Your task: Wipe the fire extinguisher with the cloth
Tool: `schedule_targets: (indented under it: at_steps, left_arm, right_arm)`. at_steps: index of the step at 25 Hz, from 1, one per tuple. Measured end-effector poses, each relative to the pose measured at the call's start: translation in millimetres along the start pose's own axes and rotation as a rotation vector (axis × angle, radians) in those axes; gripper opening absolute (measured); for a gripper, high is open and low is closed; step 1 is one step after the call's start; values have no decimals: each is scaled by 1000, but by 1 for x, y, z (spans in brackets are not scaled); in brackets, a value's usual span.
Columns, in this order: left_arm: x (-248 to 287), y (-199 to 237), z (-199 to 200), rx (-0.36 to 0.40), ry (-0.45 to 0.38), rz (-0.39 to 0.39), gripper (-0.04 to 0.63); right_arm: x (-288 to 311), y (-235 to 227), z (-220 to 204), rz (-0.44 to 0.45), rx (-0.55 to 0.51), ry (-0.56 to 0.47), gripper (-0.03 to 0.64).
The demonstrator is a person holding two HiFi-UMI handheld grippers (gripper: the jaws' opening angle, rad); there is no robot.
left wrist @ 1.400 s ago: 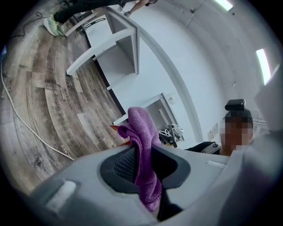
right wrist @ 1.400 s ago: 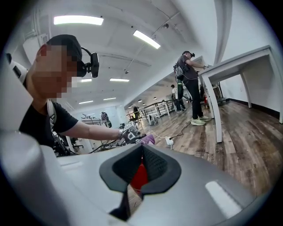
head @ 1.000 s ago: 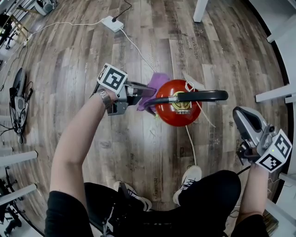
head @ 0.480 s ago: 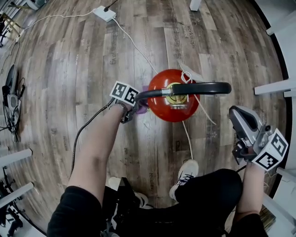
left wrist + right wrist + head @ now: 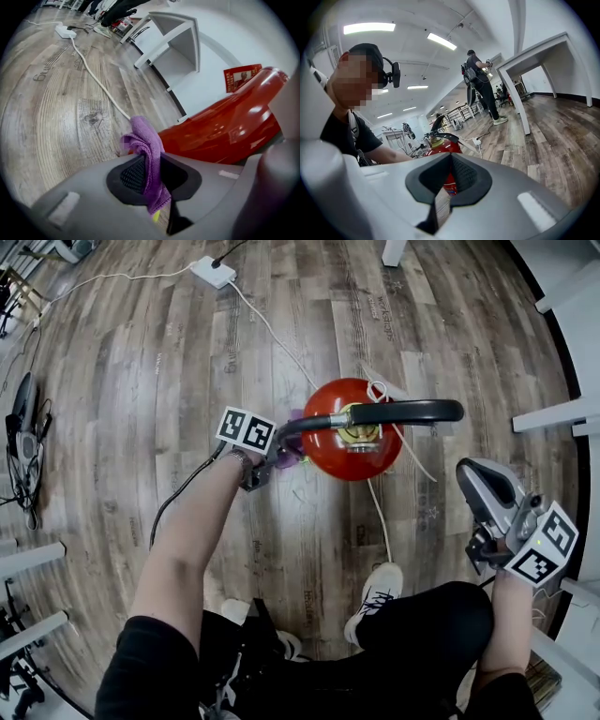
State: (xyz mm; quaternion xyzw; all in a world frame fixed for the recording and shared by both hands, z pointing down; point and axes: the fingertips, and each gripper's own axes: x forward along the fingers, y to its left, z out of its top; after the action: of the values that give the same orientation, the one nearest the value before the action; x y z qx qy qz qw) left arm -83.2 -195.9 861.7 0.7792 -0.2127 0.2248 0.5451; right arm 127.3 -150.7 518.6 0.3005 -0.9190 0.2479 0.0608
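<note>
**Bright workroom with a grey-brown wood-plank laminate floor (image 5: pixel 141 381)**

On the boards at the far side, a white rectangular plastic power strip (image 5: pixel 214 271). From the strip, a thin white cable (image 5: pixel 272 334) trailing across the planks toward the near side. Right of the strip, a white square table leg (image 5: pixel 394 251). Farther right of the strip, white painted desk frames (image 5: pixel 553 415) beside a plain white wall (image 5: pixel 243 37) bearing a red rectangular poster (image 5: pixel 242 77). Well left of the strip, dark grey and black gear (image 5: pixel 23 442) lying on the planks. High above the strip, long white ceiling light strips (image 5: pixel 369 28), lit.
</note>
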Motion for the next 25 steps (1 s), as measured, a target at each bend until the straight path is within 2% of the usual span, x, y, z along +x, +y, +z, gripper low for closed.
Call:
schedule_targets:
  at_steps: [6,10,13,17,18,21,23,25]
  left_arm:
    - [-51,-76,52,61,-181,-200,65]
    - [-102,-138,87,195,-287,-293,66]
    - [-144,-185,100,319,-359,-318,66]
    - [-198,-248,110,464,-507,-373,64]
    - [-207,-261,109,504,-534,-373,64]
    - [-220,-279,99,627,-576,-301,66]
    - [-226,-279,92,644,-587,-293,66]
    - [-228,-275,89,611,-597,-311,66]
  right_arm:
    - [2,16,8,16,-22,-26,6]
    - [3,28,16,26,-35,-61,6]
    - [3,35,21,37,-43,-83,6]
    - [4,38,19,42,-39,-95,6]
    - [4,38,19,43,-37,-99,6]
    - [8,41,21,55,-30,-116,6]
    - [10,44,22,67,-30,-121,6]
    - [11,46,21,72,-31,-117,6]
